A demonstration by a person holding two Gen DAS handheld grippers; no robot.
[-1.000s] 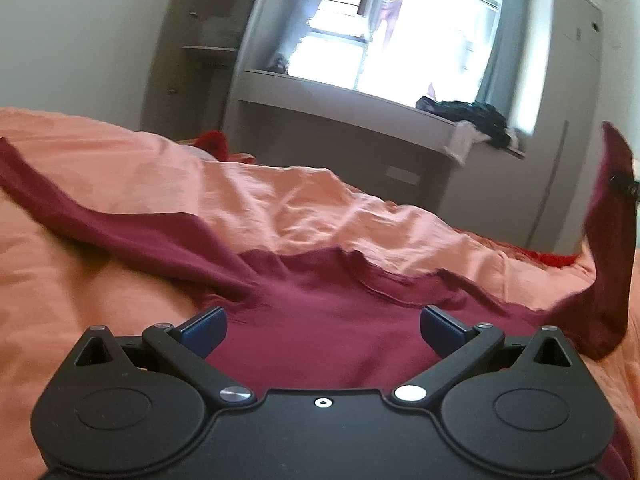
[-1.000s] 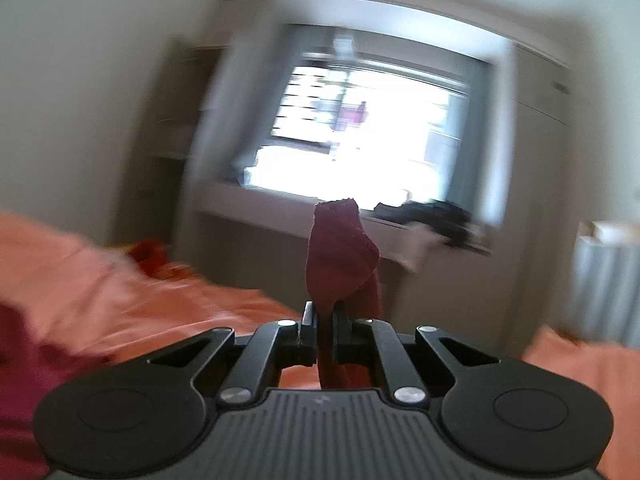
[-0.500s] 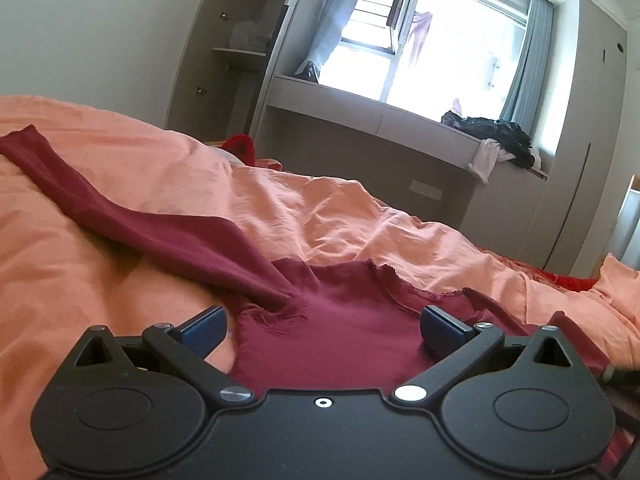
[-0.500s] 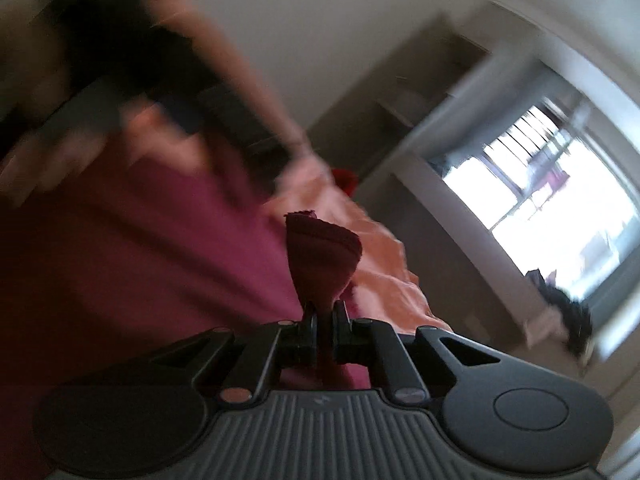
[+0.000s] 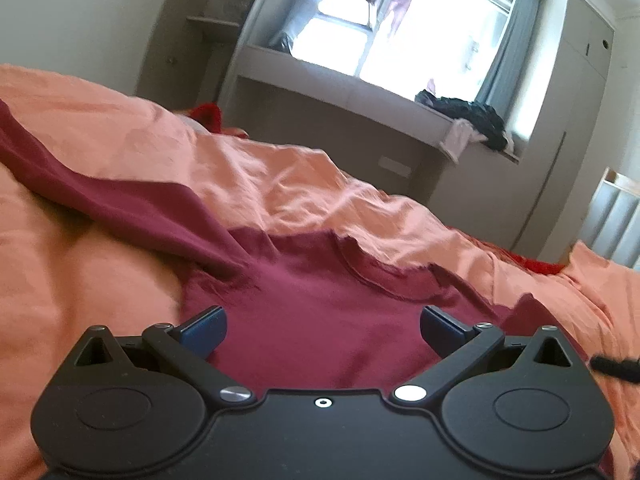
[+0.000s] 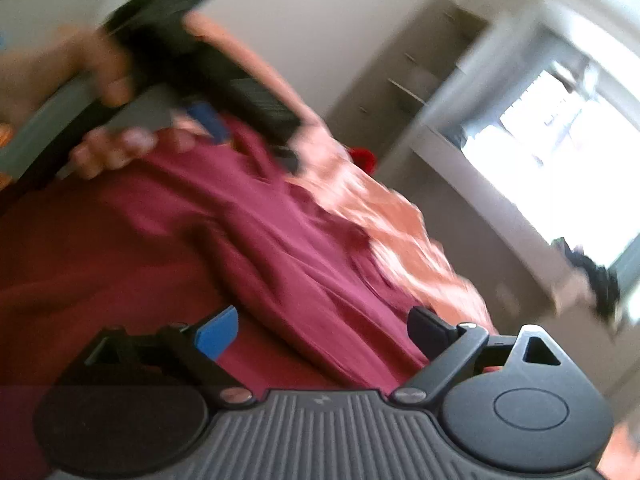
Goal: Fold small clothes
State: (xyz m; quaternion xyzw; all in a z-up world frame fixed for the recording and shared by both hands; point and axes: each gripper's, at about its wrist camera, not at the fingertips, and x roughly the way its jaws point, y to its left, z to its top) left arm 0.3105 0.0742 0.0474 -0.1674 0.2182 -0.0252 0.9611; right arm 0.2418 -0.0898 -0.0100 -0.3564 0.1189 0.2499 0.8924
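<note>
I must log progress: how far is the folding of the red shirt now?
Early. Done: one sleeve lies folded over the shirt on the orange bedding. In hand: nothing; the right gripper and left gripper have open jaws. Left: the other sleeve lies spread out, and the body is unfolded.

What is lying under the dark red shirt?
The dark red shirt lies on an orange bedsheet, which shows all around it. What is beneath the sheet is covered and cannot be seen.

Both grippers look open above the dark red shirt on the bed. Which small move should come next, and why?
Probably the left gripper, open, should close on the long left sleeve of the dark red cotton shirt and fold it inward: it still lies stretched across the orange bedsheet.
</note>
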